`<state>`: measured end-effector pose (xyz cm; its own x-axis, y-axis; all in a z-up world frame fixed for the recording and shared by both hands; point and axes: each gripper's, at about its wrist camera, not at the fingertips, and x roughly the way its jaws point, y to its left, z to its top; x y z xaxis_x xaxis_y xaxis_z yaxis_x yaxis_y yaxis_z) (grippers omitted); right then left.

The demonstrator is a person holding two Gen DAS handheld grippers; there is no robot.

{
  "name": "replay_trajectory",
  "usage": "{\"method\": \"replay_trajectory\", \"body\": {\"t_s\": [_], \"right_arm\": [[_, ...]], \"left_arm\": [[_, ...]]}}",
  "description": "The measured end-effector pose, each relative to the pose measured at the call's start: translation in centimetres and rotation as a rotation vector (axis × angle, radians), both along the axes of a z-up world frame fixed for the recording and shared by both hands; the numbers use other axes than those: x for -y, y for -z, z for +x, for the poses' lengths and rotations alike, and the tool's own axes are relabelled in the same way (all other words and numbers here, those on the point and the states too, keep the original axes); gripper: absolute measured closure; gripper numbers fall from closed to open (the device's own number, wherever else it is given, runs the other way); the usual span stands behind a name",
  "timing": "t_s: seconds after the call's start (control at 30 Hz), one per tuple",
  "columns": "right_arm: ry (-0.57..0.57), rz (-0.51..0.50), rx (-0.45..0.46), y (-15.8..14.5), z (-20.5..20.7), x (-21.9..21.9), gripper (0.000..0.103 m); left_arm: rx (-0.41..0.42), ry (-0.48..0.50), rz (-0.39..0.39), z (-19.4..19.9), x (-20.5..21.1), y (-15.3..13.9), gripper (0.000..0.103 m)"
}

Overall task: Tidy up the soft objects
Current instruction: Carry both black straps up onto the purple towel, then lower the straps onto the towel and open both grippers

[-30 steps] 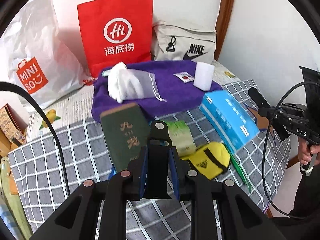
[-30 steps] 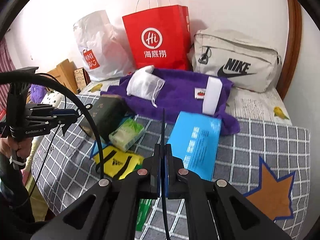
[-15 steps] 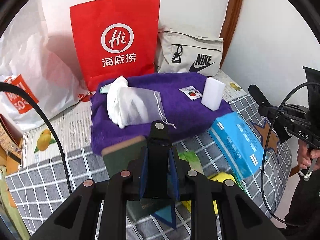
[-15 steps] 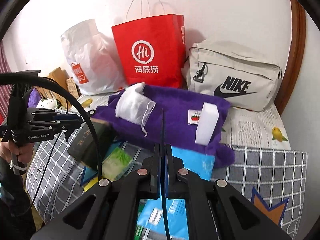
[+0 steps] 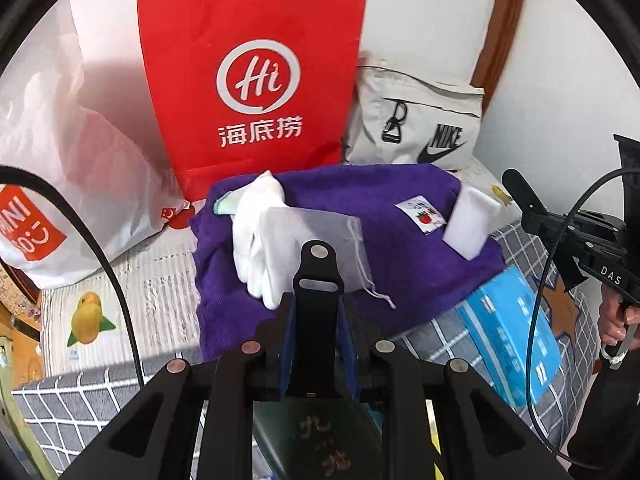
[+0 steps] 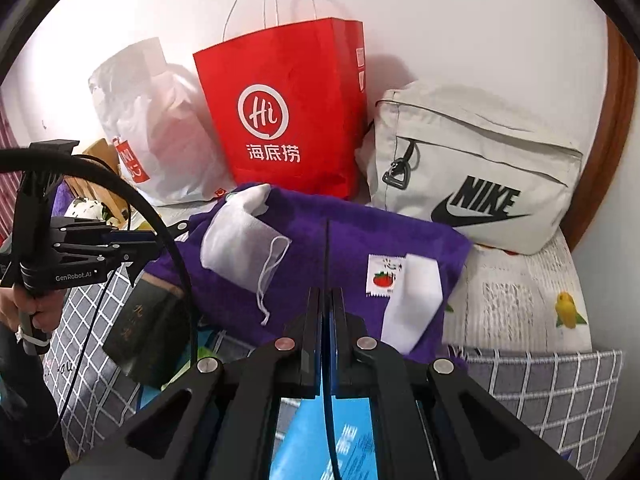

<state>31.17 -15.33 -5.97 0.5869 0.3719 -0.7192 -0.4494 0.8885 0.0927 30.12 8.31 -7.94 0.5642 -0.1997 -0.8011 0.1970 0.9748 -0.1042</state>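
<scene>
On purple towel (image 5: 352, 216): one white glove (image 5: 256, 236), one mesh pouch (image 5: 316, 240), one white sponge (image 5: 472, 224). Left gripper (image 5: 316, 312) clamped on black strap (image 5: 316, 280); right gripper (image 6: 326, 336) closed on thin black strip (image 6: 327, 256).

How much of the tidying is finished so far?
Nothing looks sorted yet. The white glove, mesh pouch and sponge lie loose on the purple towel. The left gripper clamps only a black strap; the right gripper is shut, empty.

A bed (image 6: 568, 392) with a grey checked cover carries a purple towel (image 6: 352, 248), blue packet (image 5: 508, 332) and dark green box (image 6: 148, 332).
</scene>
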Motion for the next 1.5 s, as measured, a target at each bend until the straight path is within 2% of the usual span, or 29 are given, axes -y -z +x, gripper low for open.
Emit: {"method": "replay_trajectory", "body": {"t_s": [0.53,0.8,1.27,1.33,1.4,1.5], "right_arm": [[0.032,-0.052,-0.044,3.0,5.8,-0.4,0.1],[0.047,-0.084,-0.082,4.5,7.3,-0.4,0.1],[0.027,-0.131,-0.118,5.6,8.5,-1.9,0.1],[0.024,-0.137,-0.122,5.8,8.6,-2.1,0.1],[0.026,-0.145,-0.128,6.1,9.0,-2.3,0.1],[0.036,-0.152,-0.149,6.7,9.7,-2.5,0.1]], "left_arm": [[-0.037,-0.048,-0.032,4.8,-2.0,2.5,0.083],[-0.066,-0.083,-0.064,5.7,-3.2,4.4,0.083],[-0.103,-0.068,-0.111,7.0,-3.2,6.4,0.082],[-0.093,-0.069,-0.12,6.8,-3.4,6.1,0.072],[-0.069,-0.08,-0.13,6.5,-3.8,5.4,0.045],[-0.046,-0.092,-0.126,6.2,-4.1,4.8,0.041]]}}
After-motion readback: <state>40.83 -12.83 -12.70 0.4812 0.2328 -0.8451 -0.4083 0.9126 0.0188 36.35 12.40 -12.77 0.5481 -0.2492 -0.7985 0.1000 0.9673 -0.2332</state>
